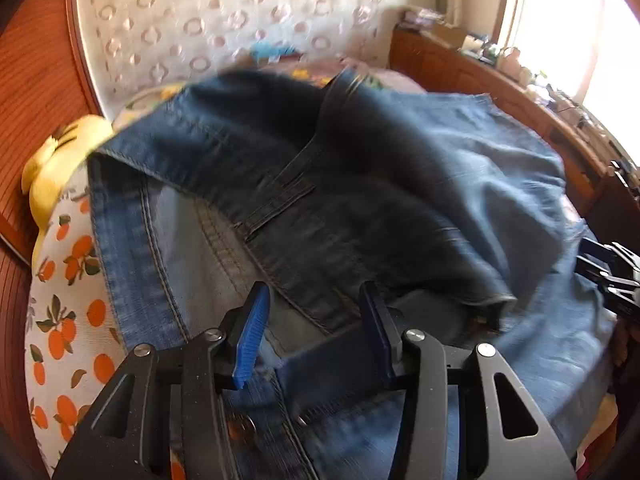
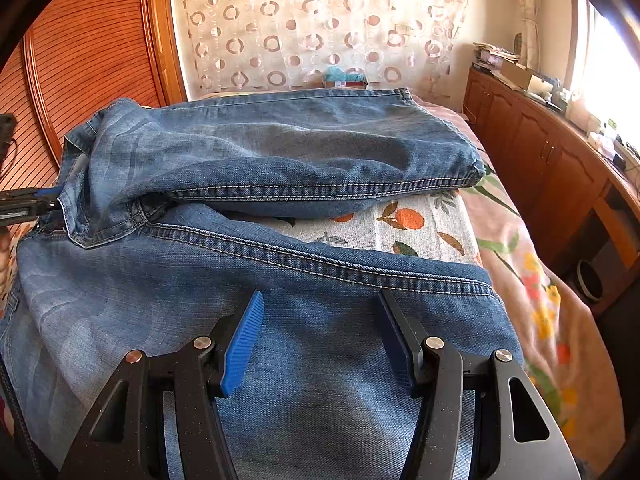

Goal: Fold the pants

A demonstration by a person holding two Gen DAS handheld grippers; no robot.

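Currently both grippers, left gripper [image 1: 316,336] and right gripper [image 2: 320,340], hover with jaws half open, holding nothing, over the jeans [image 2: 248,152] on the bed [image 2: 520,248]. Align leg seams before folding.

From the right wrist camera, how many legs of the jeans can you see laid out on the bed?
2. One blue denim leg lies across the far side; the other blue denim leg lies nearer, under the open right gripper. Orange-print cloth shows between them.

Left gripper [image 1: 316,320] open over blurred jeans [image 1: 400,184]
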